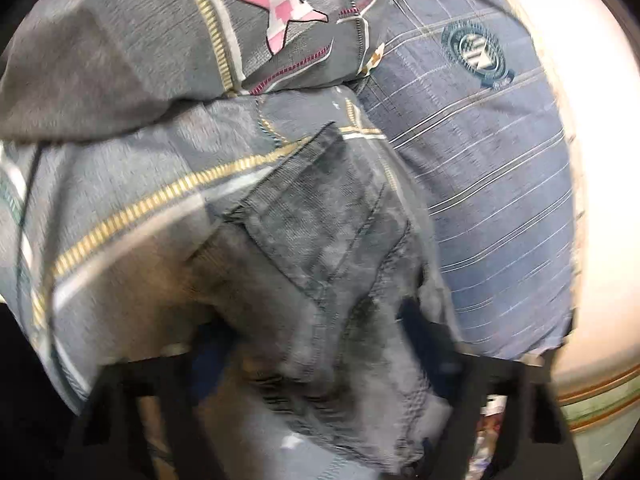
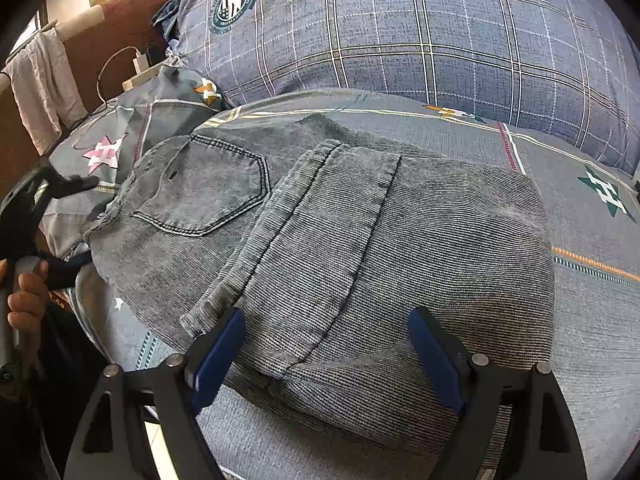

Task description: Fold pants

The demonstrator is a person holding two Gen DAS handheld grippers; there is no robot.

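Bedding fills both views: a grey-blue patterned sheet (image 2: 580, 320) with star motifs covers the bed, and on it lie the folded jeans (image 2: 320, 240).

Nearest to you in the right wrist view, your right hand-held gripper (image 2: 328, 344) tilts down over the near edge of the jeans. Its blue pads (image 2: 434, 354) stand wide apart, one on either side of the folded leg's hem; the denim passes between them, but neither pad presses on it, so this hand-held gripper is open and holds nothing.

At the left edge of that view, your left hand (image 2: 24, 300) wraps the handle of the left hand-held gripper (image 2: 86, 220), whose dark fingers reach in at the waistband corner of the jeans, just below the back pocket (image 2: 204, 192). In the blurred left wrist view, the left hand-held gripper (image 1: 316, 344) has bunched denim between its fingers, at about half width. Whether the pads actually pinch the cloth you cannot tell through the blur.

Beyond the jeans, a pink star (image 2: 102, 154) marks the sheet. Farthest back, a blue plaid pillow (image 2: 440, 40) with a round crest (image 2: 234, 4) rests against the headboard (image 2: 120, 36).
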